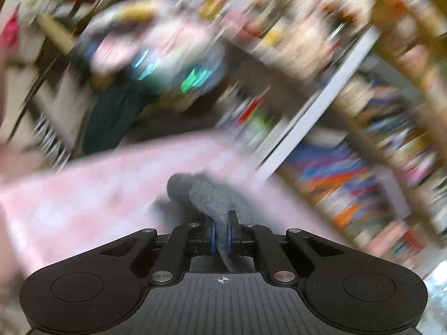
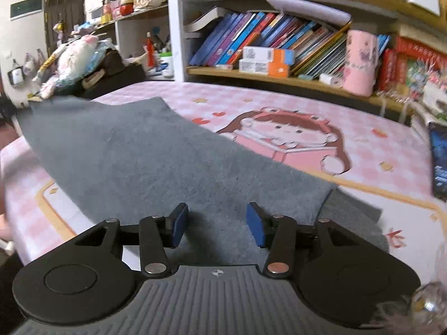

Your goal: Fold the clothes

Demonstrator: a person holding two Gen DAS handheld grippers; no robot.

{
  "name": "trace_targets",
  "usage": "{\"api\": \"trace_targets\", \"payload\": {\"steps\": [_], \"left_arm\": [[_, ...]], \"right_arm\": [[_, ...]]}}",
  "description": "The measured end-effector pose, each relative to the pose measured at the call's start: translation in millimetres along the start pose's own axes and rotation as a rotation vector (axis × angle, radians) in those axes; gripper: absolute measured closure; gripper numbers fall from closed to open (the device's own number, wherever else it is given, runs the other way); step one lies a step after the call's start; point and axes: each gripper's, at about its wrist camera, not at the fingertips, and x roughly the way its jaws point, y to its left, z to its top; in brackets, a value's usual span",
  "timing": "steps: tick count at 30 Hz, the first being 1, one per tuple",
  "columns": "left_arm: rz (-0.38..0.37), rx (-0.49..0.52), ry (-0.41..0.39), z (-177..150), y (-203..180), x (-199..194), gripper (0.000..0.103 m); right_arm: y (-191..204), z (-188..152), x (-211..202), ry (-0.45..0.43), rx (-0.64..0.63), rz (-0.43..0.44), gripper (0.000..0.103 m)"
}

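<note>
Fold step judged under way: a bunch of the grey garment [image 1: 206, 195] is pinched between the closed pads of the left tool [image 1: 222, 233], lifted over the pink bed sheet [image 1: 83, 189]. Right tool [image 2: 217, 223] is released, jaws apart, hovering just above the garment, which is spread flat on the sheet, one edge doubled at the right. Next move likely calls for the held edge to be carried across and laid down. Left view is motion-blurred; layout and bookshelf [image 2: 279, 75] are shown clearly only in the right view.
</note>
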Motion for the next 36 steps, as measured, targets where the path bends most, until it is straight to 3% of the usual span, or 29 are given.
{"api": "trace_targets", "payload": {"steps": [3,5,8,12,17,23,24,26,27,29,33,36], "left_arm": [[0.05,-0.001,0.04,-8.5,7.9,6.1,0.09],[0.084,-0.001,0.067,-14.2,13.2,10.1,0.07],[0.132,-0.001,0.073,-16.5,18.4,11.4,0.05],[0.196,-0.001,0.052,-14.2,23.0,8.9,0.045],[0.229,-0.026,0.075,-13.7,30.4,22.2,0.045],[0.218,-0.075,0.094,-15.3,32.2,47.2,0.05],[0.205,-0.09,0.099,-15.7,32.5,50.6,0.052],[0.173,-0.133,0.114,-17.0,35.7,58.4,0.076],[0.152,-0.157,0.124,-17.8,38.0,62.1,0.081],[0.104,-0.184,0.089,-18.0,37.9,59.4,0.089],[-0.022,-0.114,-0.07,-10.0,20.5,28.1,0.09],[-0.003,-0.096,-0.085,-7.2,21.7,17.0,0.09]], "right_arm": [[2.9,2.5,0.9,0.011,-0.018,-0.008,0.054],[2.9,2.2,0.7,0.012,-0.013,-0.011,0.054],[3.2,1.0,-0.8,0.009,-0.007,-0.017,0.054],[1.2,1.4,-6.1,-0.01,0.004,-0.027,0.054],[-10.6,8.4,-19.3,-0.074,0.024,-0.091,0.054],[-23.8,5.4,-16.8,-0.034,0.041,-0.125,0.055],[-23.7,3.9,-14.6,-0.024,0.037,-0.129,0.056],[-22.6,1.6,-9.8,-0.011,0.022,-0.138,0.056],[-21.8,1.0,-7.9,-0.01,0.011,-0.143,0.057],[-22.0,1.2,-3.5,-0.009,-0.003,-0.149,0.057],[-21.9,3.1,3.5,-0.012,-0.019,-0.152,0.057],[-20.2,5.9,8.8,-0.015,-0.03,-0.148,0.057]]}}
